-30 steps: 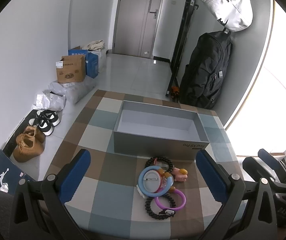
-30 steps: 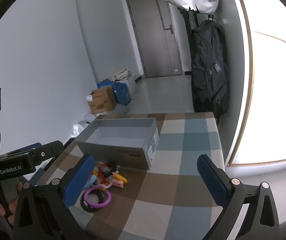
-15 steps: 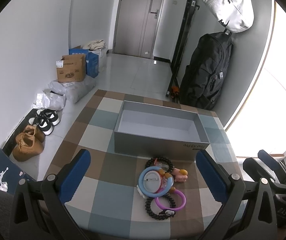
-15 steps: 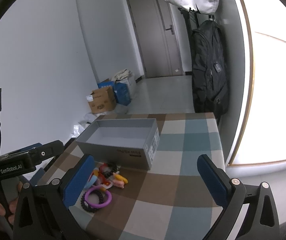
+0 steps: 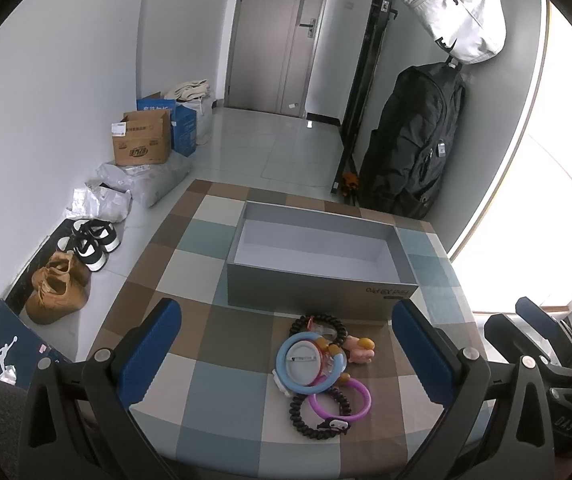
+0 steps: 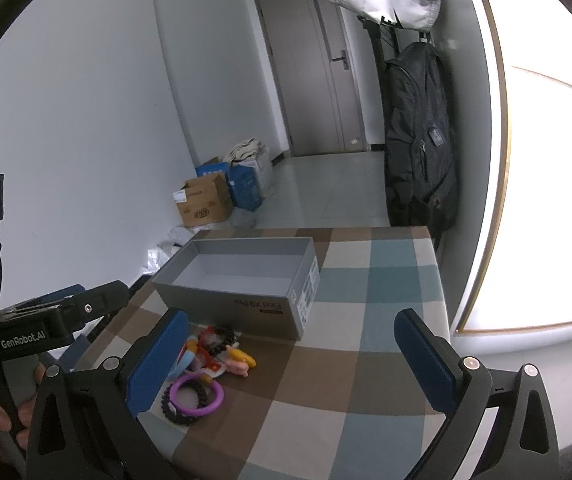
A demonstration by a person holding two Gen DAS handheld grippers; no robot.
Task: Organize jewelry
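Note:
A pile of jewelry lies on the checked tablecloth (image 5: 165, 280) in front of an open grey box (image 5: 318, 252). It holds a light blue ring (image 5: 309, 363), a purple ring (image 5: 342, 400), black bead bracelets (image 5: 318, 426) and a pink and yellow piece (image 5: 360, 350). The box is empty. My left gripper (image 5: 286, 354) is open, above the table's near edge, with the pile between its fingers. My right gripper (image 6: 292, 360) is open and empty, to the right of the pile (image 6: 205, 368). The box also shows in the right wrist view (image 6: 241, 276).
Shoes (image 5: 59, 280), a cardboard box (image 5: 141, 144) and bags lie on the floor left of the table. A black backpack (image 5: 414, 140) hangs on the far wall, right. The right gripper's body (image 5: 546, 340) shows at the left view's right edge.

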